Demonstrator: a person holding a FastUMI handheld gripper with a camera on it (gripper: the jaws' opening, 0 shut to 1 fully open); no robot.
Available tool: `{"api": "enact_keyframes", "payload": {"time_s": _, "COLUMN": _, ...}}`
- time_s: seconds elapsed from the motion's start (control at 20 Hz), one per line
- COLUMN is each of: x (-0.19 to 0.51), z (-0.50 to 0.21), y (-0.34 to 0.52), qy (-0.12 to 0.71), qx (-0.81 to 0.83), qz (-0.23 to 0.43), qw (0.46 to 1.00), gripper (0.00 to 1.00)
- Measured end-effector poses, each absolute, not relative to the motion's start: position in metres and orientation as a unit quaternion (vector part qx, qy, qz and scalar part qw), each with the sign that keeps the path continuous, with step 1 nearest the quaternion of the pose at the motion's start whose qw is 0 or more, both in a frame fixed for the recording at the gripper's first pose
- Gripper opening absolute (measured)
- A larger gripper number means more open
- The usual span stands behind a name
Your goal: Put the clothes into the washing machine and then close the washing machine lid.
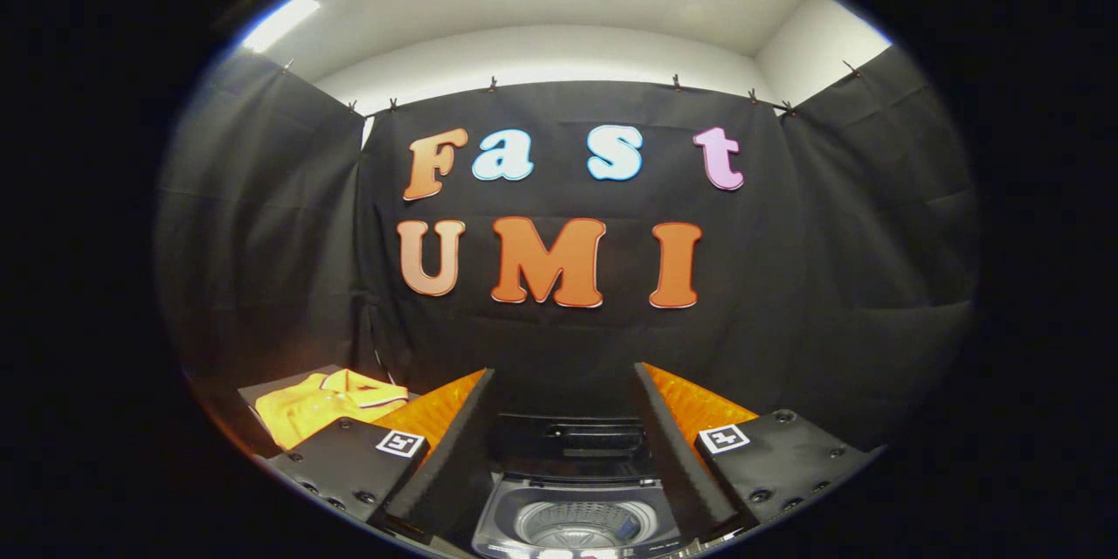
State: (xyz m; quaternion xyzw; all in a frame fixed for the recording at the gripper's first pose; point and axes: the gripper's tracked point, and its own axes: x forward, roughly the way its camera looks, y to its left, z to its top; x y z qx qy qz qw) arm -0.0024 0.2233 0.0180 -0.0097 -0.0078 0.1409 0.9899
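Observation:
A folded yellow garment (325, 403) with a dark-trimmed collar lies on a low surface, off to the left of my left finger (454, 445). A small top-loading washing machine (578, 517) stands below and between my fingers, its lid (572, 444) raised at the back and its metal drum (583, 524) showing. My gripper (564, 454) is open, held above the machine with nothing between its fingers. It is apart from both the garment and the machine.
Black cloth walls (830, 279) close in the booth at the back and on both sides. The dark surface (262, 393) under the garment sits left of the machine. White ceiling with lights is above.

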Motion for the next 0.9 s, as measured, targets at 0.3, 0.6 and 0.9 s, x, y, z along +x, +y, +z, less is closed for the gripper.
{"api": "enact_keyframes", "payload": {"time_s": 0.3, "x": -0.007, "z": 0.017, "y": 0.306, "qy": 0.003, "qx": 0.015, "qz": 0.191, "qw": 0.982, "gripper": 0.98}}
{"api": "enact_keyframes", "payload": {"time_s": 0.6, "x": -0.006, "z": 0.019, "y": 0.398, "qy": 0.006, "qx": 0.044, "qz": 0.251, "qw": 0.967, "gripper": 0.98}}
{"api": "enact_keyframes", "payload": {"time_s": 0.9, "x": -0.002, "z": -0.011, "y": 0.489, "qy": 0.046, "qx": 0.046, "qz": 0.296, "qw": 0.953, "gripper": 0.99}}
